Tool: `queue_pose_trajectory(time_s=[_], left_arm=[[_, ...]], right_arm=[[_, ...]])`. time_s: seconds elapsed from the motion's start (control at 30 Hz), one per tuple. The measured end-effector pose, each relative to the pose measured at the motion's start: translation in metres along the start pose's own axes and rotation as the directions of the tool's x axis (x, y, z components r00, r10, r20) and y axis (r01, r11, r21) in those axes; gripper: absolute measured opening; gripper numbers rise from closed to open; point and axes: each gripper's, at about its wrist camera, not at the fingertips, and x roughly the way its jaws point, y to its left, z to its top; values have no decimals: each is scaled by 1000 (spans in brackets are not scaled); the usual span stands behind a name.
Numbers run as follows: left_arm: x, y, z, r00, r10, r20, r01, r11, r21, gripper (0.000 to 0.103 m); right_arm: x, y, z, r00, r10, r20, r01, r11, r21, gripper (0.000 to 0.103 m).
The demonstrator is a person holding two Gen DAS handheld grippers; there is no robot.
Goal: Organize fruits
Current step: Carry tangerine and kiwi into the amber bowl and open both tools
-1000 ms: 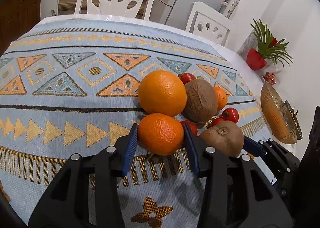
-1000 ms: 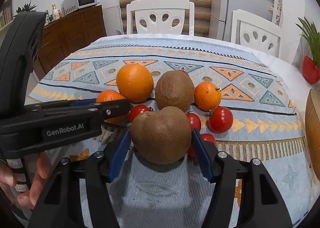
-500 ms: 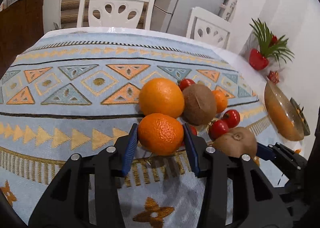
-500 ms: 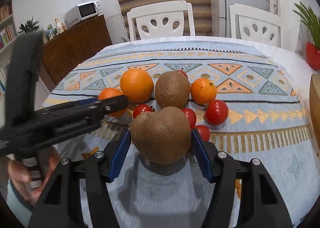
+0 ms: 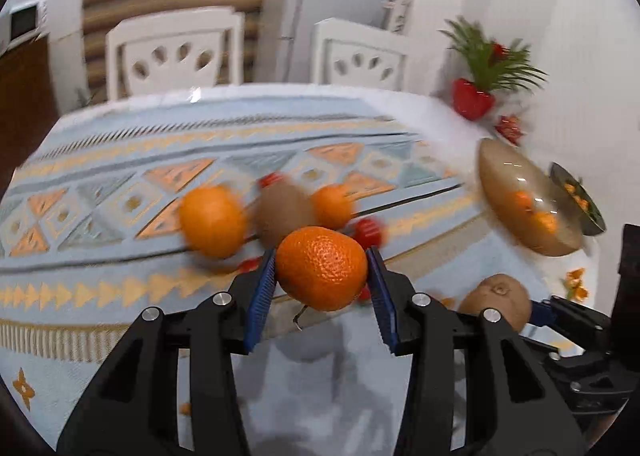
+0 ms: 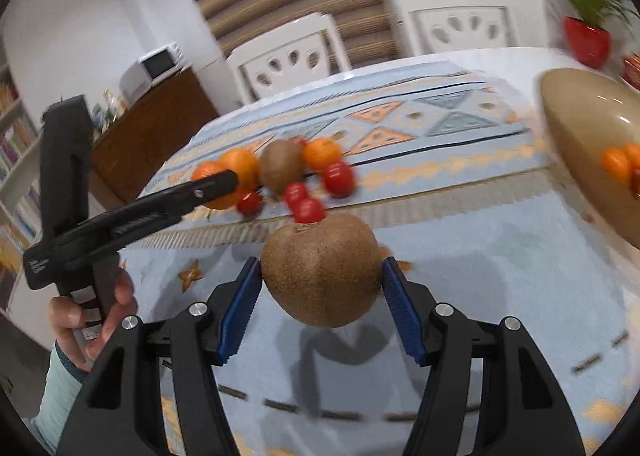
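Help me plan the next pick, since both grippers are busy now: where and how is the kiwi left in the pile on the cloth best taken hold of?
Grip the remaining kiwi across its narrower middle, coming down from above. It sits wedged between the large orange and the small orange, with cherry tomatoes in front, so a level approach would likely knock its neighbours. The blur hides its exact tilt.

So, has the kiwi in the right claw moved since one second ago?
Yes. The kiwi has risen and moved away from the fruit pile, toward the bowl.
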Motion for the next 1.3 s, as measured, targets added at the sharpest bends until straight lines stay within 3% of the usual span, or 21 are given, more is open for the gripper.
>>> queue_pose_trajectory(time_s=[0.4,0.5,0.57,0.63,0.73,0.93,1.3], left_arm=[[34,-154,38,990,-136,-28,139,969,205,44],[50,-178,54,974,-217,-60,225,958,178,44],[66,-190,67,949,-298,-101,309,943,121,44],[84,-202,77,934,-334,-129,346,933,94,44],[115,-218,84,920,-350,-175,366,928,73,44],[164,-236,85,914,-321,-249,348,935,73,44],[186,-246,86,908,-312,-279,349,932,96,45]], right_arm=[[-83,-87,24,985,-124,124,110,988,108,61],[-106,-117,33,968,-188,163,165,975,146,61],[-114,-133,37,958,-228,175,200,966,165,61],[-119,-146,44,943,-282,178,252,952,175,61],[-116,-162,52,924,-350,156,321,929,181,61],[-94,-189,58,926,-369,73,350,917,193,61],[-70,-197,59,927,-375,2,368,910,191,61]])
